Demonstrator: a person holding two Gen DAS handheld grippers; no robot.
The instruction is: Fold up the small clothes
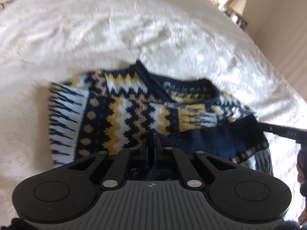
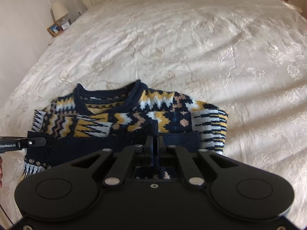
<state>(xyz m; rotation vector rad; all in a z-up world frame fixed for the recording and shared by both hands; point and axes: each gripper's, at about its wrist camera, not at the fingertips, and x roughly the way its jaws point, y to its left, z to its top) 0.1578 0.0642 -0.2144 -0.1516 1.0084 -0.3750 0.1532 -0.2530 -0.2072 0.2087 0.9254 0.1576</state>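
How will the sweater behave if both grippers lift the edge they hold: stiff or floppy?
Probably floppy: the sweater is soft knit and already lies folded over itself on the bedspread. The span between the left gripper and right gripper would likely sag. The thick knit looks unlikely to slip from shut jaws.

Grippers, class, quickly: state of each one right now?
Left gripper: jaws shut on the sweater's navy hem.
Right gripper: jaws shut on the same sweater's navy hem.

Sweater: chunky knit wool (fuzzy); bedspread: glossy embossed cloth; right claw: matt black plastic.
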